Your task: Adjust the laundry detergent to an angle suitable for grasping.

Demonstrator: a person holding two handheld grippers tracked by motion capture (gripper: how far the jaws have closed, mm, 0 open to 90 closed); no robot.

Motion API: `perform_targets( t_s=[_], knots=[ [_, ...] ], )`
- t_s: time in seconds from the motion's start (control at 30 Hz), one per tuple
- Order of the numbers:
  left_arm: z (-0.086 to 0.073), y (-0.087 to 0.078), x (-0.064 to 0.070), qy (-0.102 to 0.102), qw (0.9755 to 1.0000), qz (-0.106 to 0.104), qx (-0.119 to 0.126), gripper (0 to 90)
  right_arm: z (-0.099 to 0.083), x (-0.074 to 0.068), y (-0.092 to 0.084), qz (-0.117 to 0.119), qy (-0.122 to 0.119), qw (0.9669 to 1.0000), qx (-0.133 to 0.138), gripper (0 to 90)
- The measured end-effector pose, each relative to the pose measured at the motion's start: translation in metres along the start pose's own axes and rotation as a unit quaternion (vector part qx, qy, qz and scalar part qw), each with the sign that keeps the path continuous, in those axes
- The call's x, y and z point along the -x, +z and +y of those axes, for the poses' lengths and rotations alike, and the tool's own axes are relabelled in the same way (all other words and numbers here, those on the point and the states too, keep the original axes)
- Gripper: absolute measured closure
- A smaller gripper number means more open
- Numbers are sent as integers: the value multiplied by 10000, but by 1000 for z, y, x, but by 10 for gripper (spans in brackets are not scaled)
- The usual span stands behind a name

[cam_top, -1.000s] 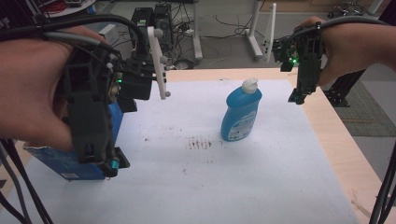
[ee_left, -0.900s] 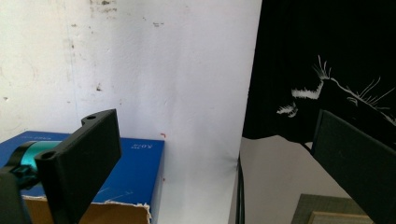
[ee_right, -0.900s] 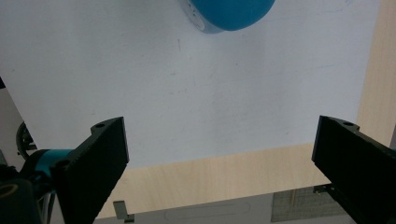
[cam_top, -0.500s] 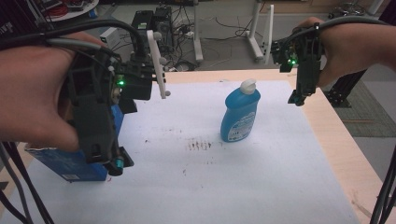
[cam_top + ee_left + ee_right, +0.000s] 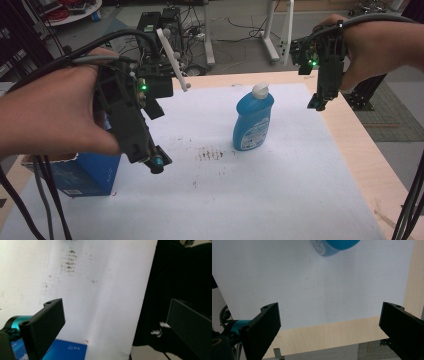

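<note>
A blue bottle [image 5: 252, 120] with a white cap stands upright on the white sheet [image 5: 280, 185], right of centre. Its lower part appears at the top of the right gripper view as the bottle [image 5: 334, 245]. My right gripper [image 5: 317, 103] hangs in the air right of the bottle, over the sheet's right edge. In its own view, the right gripper [image 5: 329, 317] is open and holds nothing. My left gripper [image 5: 155, 162] hovers over the sheet's left part, above a blue box [image 5: 85, 175]. The left gripper [image 5: 115, 315] is open too, with the blue box [image 5: 67, 351] below its left jaw.
Dark smudges [image 5: 210, 154] mark the sheet in front of the bottle. Bare wooden table [image 5: 360, 145] runs along the right side. Behind the table's far edge are cables, dark equipment [image 5: 160, 25] and white stand legs [image 5: 272, 40].
My left gripper has shifted to the right and slightly away from the box's front. The right gripper and the bottle have hardly moved.
</note>
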State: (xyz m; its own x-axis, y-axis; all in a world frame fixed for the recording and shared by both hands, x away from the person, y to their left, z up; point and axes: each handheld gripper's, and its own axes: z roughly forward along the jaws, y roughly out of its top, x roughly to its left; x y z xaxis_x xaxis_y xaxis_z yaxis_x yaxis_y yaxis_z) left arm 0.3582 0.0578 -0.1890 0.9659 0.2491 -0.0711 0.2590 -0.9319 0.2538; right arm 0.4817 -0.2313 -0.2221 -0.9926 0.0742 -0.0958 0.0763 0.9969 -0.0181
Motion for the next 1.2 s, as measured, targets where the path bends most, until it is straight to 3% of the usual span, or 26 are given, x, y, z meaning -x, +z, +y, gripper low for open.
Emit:
perform_targets(
  t_s=[0.43,0.63,0.77,1.1,1.2],
  knots=[
    [22,14,-19,-186,9981,-33,593,17,-2,-2,-5,-18,26,9999,107,30],
    [33,21,-32,-330,9957,15,863,17,-5,-1,-5,-22,51,9999,134,30],
    [40,27,-41,-429,9925,40,1140,17,-4,-1,-4,-22,52,9999,112,30],
    [52,53,-61,-643,9911,-3,1162,17,-3,-1,-3,-18,32,9999,118,30],
    [55,58,-68,-708,9894,41,1268,17,-4,-2,-1,-21,47,9999,128,30]
  ],
)
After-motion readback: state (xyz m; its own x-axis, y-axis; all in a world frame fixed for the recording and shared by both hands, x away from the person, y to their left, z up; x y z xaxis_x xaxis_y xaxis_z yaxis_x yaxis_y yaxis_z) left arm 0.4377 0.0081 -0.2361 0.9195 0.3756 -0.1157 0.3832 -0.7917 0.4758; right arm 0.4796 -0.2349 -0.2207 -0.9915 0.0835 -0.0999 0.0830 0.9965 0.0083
